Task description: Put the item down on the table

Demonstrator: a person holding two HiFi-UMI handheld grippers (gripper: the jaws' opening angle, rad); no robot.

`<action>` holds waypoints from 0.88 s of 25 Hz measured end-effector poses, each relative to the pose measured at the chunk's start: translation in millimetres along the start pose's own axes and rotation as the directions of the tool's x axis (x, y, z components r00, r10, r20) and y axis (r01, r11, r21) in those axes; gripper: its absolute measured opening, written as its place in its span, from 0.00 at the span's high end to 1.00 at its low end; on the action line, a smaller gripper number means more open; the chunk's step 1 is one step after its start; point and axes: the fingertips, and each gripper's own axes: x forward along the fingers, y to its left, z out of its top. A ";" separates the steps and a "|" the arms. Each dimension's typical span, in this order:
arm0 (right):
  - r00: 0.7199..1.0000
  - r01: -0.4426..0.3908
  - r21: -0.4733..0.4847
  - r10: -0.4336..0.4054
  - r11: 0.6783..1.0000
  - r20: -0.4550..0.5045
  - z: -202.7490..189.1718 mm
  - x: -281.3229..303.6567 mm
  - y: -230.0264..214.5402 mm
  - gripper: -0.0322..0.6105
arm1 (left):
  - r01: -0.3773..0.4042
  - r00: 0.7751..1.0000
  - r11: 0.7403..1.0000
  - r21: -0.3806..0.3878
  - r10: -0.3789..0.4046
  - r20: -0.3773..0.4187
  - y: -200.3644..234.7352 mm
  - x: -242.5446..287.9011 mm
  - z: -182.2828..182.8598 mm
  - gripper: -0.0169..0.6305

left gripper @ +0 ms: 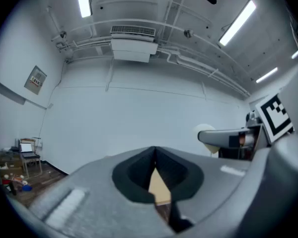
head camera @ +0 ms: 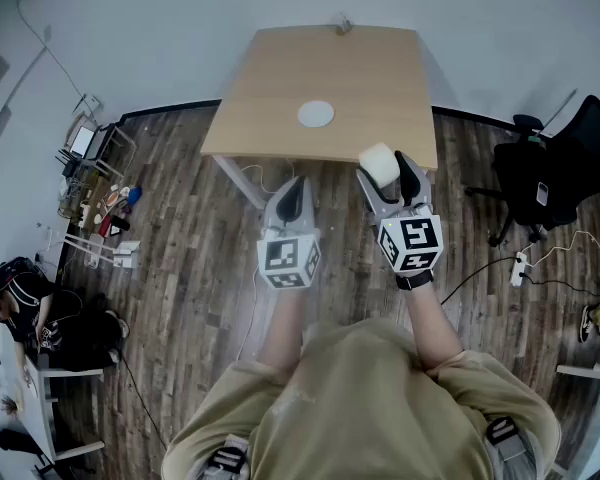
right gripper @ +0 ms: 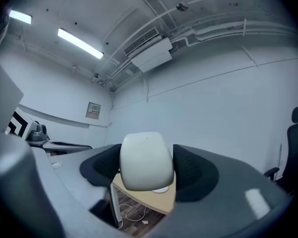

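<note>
Right gripper (head camera: 388,173) is clamping a white rounded item (right gripper: 146,165) between its two dark pads. The jaws are standing wide, one pad pressing on each side of the item. It is pointing roughly level, and its marker cube (head camera: 411,242) is facing up toward the head camera. The item is hanging in the air, off the table. In the head view it is showing against the table's near right edge. In the right gripper view the table's corner is showing below and beyond it.

Left gripper (head camera: 295,190) is hovering beside it at about the same height, well apart from the item. Its jaws are meeting at the tips, with nothing between them. Its own marker cube (head camera: 287,258) is also facing up. Both forearms are reaching forward out of a beige shirt (head camera: 360,408).

Beyond the grippers, a light wooden table (head camera: 280,88) is standing on a dark wood-plank floor (head camera: 180,238). A white round disc (head camera: 316,114) is lying near the table's middle. A small object (head camera: 342,25), too small to tell, is sitting at its far edge.

Off to the right, a black office chair (head camera: 540,173) is standing near the wall. A white power strip (head camera: 521,266) is lying on the floor just in front of it. At the far left, a person (head camera: 20,303) is sitting by a desk.
</note>
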 end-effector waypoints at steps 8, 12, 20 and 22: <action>1.000 0.004 0.000 -0.004 1.000 -0.002 -0.1 2.7 47.4 0.44 | -0.033 0.999 0.999 0.012 0.033 0.009 38.7 -29.1 3.0 0.97; 1.000 -0.005 -0.034 0.005 0.999 -0.010 -3.2 1.5 76.3 0.44 | -0.063 0.998 0.998 0.012 0.063 0.005 62.4 -47.2 -3.5 0.97; 0.999 0.012 -0.026 -0.013 1.000 -0.046 -27.4 5.5 91.5 0.44 | 0.020 1.000 0.997 -0.075 -0.021 -0.016 66.5 -47.5 -28.4 0.97; 0.999 0.013 -0.016 -0.014 1.000 -0.053 -32.9 14.6 86.8 0.44 | 0.041 0.999 0.994 -0.104 -0.041 -0.004 67.6 -41.9 -29.7 0.97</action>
